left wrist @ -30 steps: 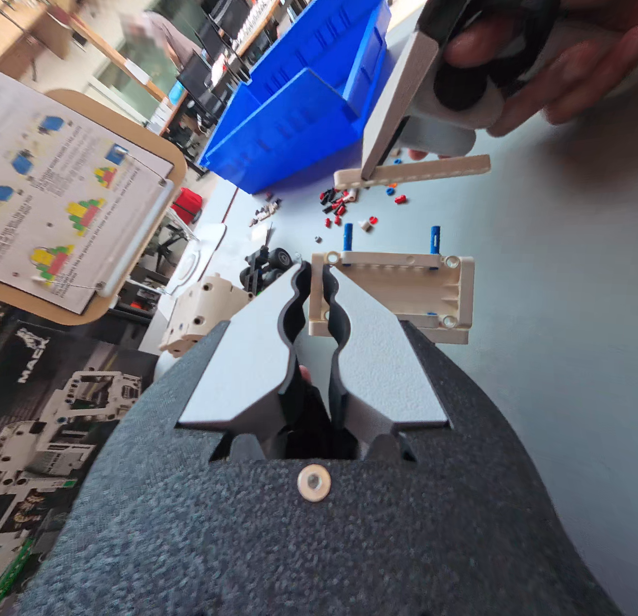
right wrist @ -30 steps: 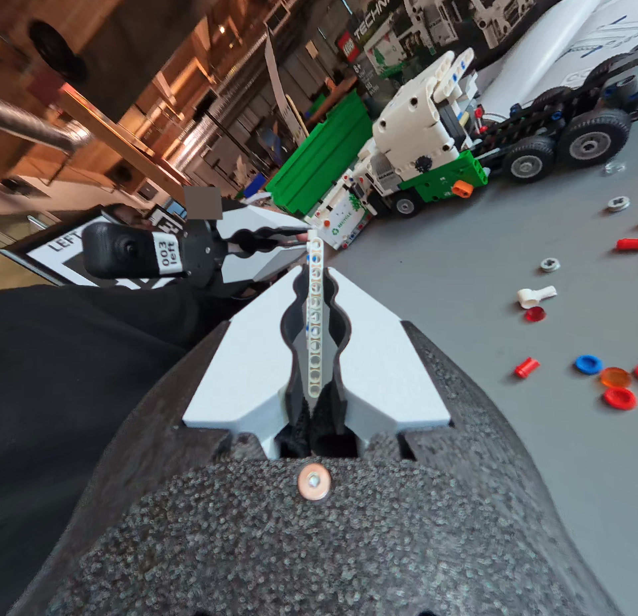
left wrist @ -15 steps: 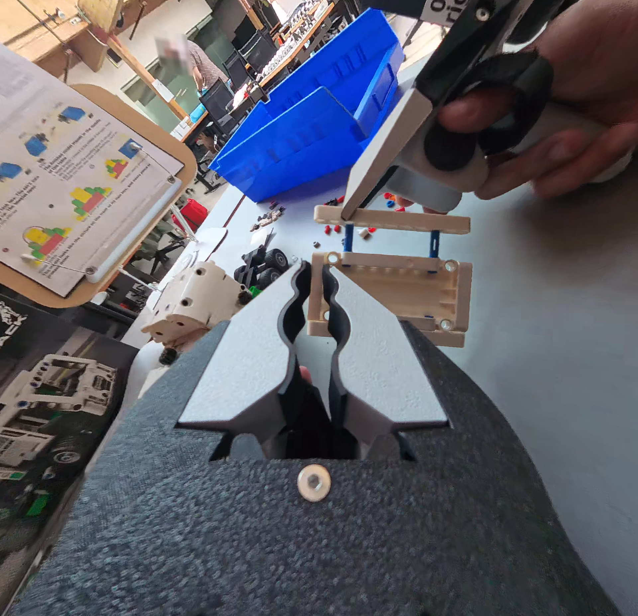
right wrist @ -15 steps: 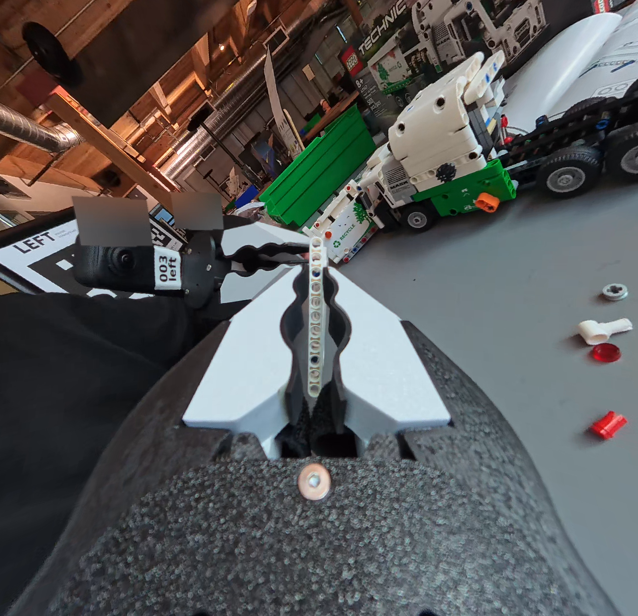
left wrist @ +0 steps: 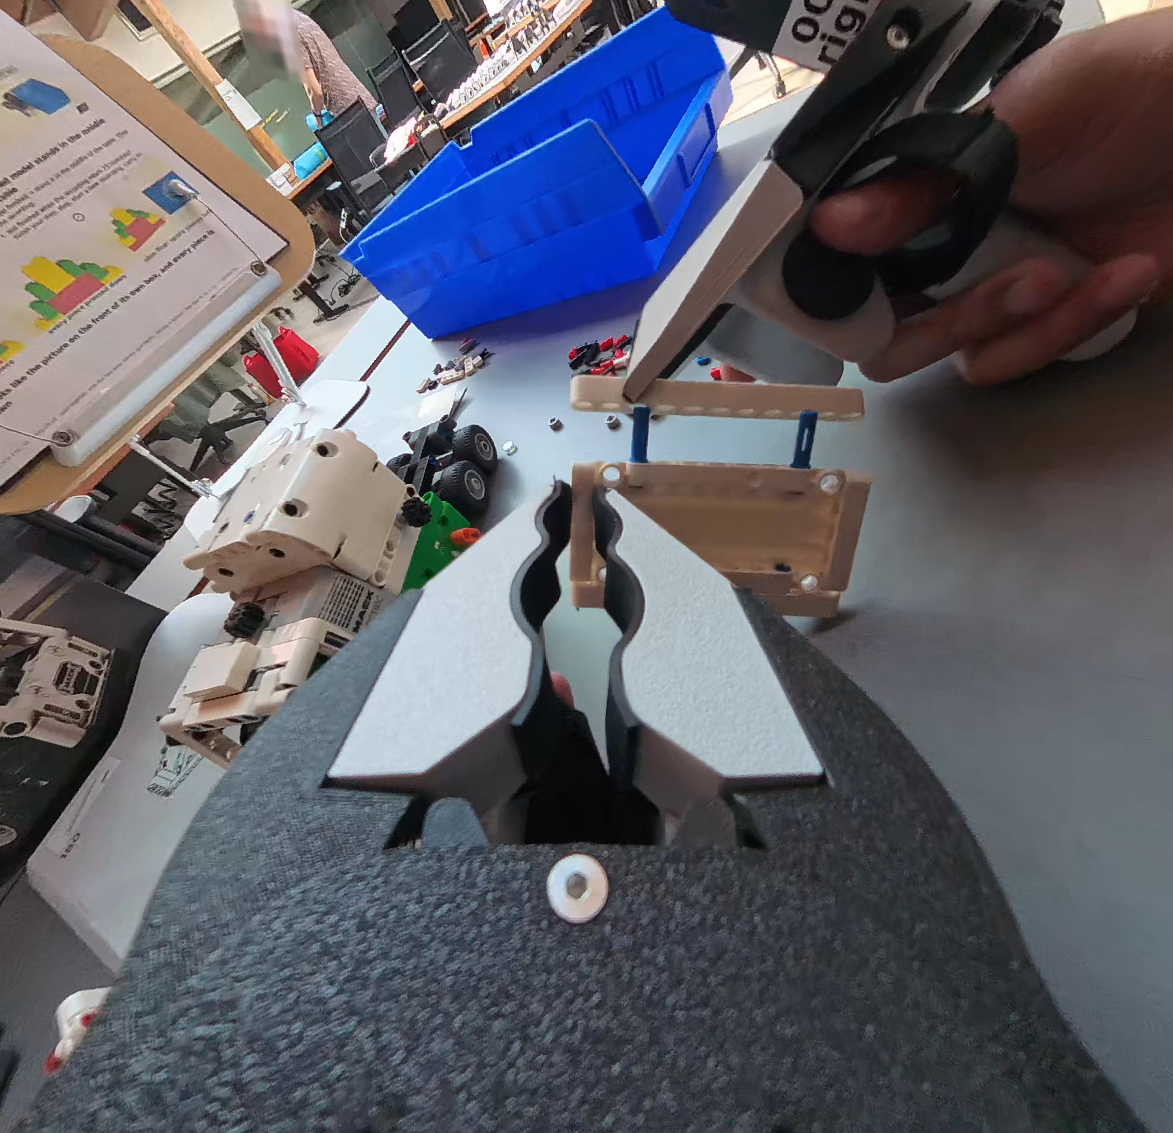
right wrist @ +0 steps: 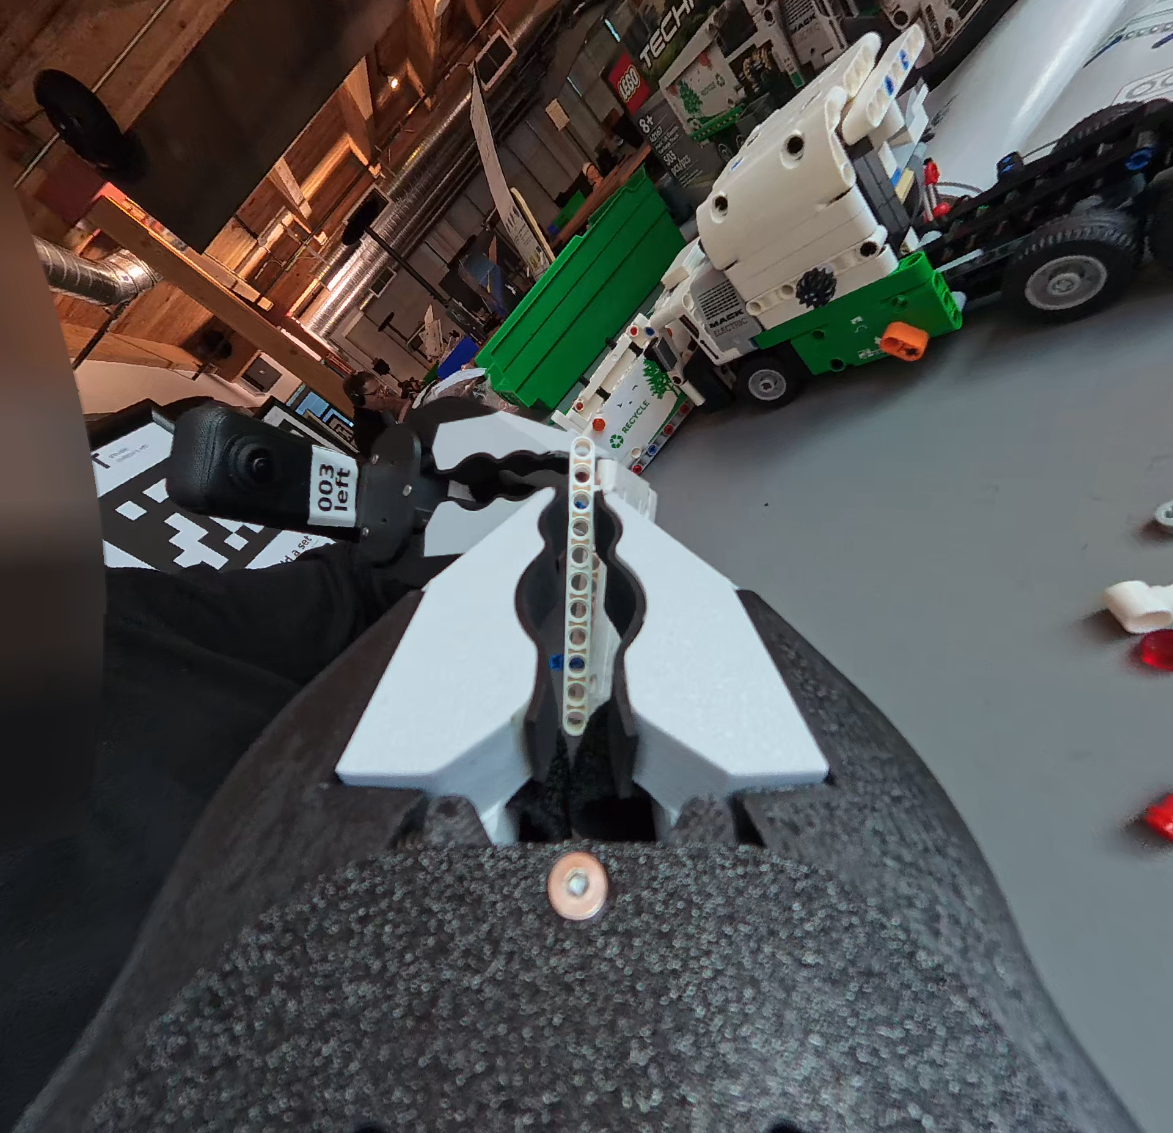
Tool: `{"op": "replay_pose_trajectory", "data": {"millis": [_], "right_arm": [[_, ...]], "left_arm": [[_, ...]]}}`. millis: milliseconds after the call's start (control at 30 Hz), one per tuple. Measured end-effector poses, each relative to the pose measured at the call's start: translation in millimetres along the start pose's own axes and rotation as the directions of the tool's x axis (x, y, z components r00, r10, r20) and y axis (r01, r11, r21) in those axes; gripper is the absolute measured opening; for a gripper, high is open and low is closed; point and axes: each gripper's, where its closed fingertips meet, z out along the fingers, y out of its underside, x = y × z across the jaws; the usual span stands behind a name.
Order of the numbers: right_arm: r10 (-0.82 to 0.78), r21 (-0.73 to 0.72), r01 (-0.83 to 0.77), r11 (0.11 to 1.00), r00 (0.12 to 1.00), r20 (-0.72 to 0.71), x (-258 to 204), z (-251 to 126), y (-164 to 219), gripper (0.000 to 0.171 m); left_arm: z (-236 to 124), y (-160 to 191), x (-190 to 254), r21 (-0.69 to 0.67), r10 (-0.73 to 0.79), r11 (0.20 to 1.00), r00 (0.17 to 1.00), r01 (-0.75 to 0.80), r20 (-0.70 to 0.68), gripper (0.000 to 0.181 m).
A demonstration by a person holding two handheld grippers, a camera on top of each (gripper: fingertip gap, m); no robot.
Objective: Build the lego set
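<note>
My left gripper (left wrist: 579,499) is shut on the left edge of a tan lego frame (left wrist: 749,531) and holds it upright above the grey table (left wrist: 1015,658). Two blue pins (left wrist: 640,433) stick up from the frame's top. My right gripper (right wrist: 581,506) is shut on a long white beam with holes (right wrist: 579,588). In the left wrist view the beam (left wrist: 749,399) lies level on the tips of the two pins, with the right gripper (left wrist: 635,394) gripping its left part. The left gripper also shows in the right wrist view (right wrist: 552,467).
A part-built white and green truck (right wrist: 819,264) stands at the table's far side, also in the left wrist view (left wrist: 304,531). Loose small red, white and blue pieces (left wrist: 603,353) lie near a blue bin (left wrist: 546,213). An instruction sheet on a board (left wrist: 114,239) stands left. Less than 4 cm separates the two grippers' tips.
My right gripper has brought the white beam down from well above the frame until it sits on the two blue pins. The left gripper has kept its hold on the frame.
</note>
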Motion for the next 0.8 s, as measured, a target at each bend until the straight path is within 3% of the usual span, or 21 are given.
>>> {"op": "replay_pose_trajectory", "data": {"millis": [167, 633, 800], "right_arm": [[-0.073, -0.021, 0.071, 0.997, 0.996, -0.058, 2.9, 4.6, 3.1, 0.005], [-0.037, -0.087, 0.030, 0.996, 0.996, -0.075, 8.5, 9.4, 11.7, 0.006], [-0.009, -0.099, 0.003, 0.995, 0.999, -0.053, 7.7, 9.5, 12.5, 0.006]], "left_arm": [[2.8, 7.7, 0.3, -0.012, 0.036, 0.999, 0.999, -0.036, -0.012, 0.005], [11.0, 17.8, 7.7, -0.045, 0.243, 0.969, 0.970, -0.242, 0.019, 0.003], [11.1, 17.6, 9.1, -0.029, 0.177, 0.983, 0.982, -0.179, -0.060, 0.006]]}}
